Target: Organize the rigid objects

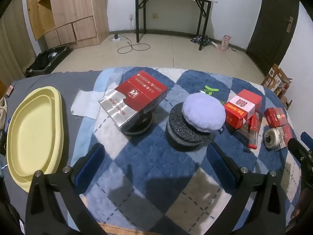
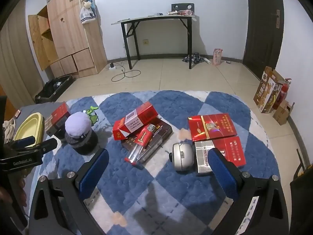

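Observation:
In the left wrist view my left gripper (image 1: 154,154) hangs open over the blue checked rug, holding nothing. Beyond it a red and silver box (image 1: 133,103) leans on a dark round tin (image 1: 138,127). To the right of the tin, a lavender puff (image 1: 203,113) tops a black round pad (image 1: 182,137). In the right wrist view my right gripper (image 2: 159,162) is open and empty. Ahead of it lie a red pack (image 2: 135,121) on a brown box (image 2: 154,137), a red lighter (image 2: 140,145), a silver round case (image 2: 182,156) and two red flat boxes (image 2: 211,127).
A pale yellow tray (image 1: 35,129) lies on the grey cover at the left, next to white paper (image 1: 86,103). A green clip (image 1: 210,90) sits behind the puff. Past the rug are tiled floor, a black-legged table (image 2: 156,39) and a wooden cabinet (image 2: 68,35).

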Available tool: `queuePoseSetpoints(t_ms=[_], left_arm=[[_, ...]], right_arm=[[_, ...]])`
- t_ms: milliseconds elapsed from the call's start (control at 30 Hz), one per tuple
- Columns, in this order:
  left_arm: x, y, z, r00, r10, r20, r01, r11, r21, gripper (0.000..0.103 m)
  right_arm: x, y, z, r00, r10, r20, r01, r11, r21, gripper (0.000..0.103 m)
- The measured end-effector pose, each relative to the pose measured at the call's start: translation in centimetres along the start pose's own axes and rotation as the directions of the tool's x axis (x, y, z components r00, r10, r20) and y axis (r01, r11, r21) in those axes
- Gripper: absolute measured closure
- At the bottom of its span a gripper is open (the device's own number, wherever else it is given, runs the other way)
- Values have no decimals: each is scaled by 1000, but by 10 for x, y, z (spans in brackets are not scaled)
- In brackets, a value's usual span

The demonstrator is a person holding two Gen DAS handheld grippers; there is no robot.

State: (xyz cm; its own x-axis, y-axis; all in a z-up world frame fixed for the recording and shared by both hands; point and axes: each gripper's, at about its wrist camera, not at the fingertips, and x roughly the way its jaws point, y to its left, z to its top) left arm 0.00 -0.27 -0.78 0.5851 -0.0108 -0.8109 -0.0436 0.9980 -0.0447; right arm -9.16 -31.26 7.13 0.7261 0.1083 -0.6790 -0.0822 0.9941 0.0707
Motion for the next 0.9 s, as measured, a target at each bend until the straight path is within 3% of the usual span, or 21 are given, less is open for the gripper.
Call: queuePoseSetpoints(t_ms=[900], left_arm=[[2,-7,-3,1000,-2,-4,3,1000,31,0]], right_arm=[[2,0,0,1000,-4,-5,4,1000,0,0]])
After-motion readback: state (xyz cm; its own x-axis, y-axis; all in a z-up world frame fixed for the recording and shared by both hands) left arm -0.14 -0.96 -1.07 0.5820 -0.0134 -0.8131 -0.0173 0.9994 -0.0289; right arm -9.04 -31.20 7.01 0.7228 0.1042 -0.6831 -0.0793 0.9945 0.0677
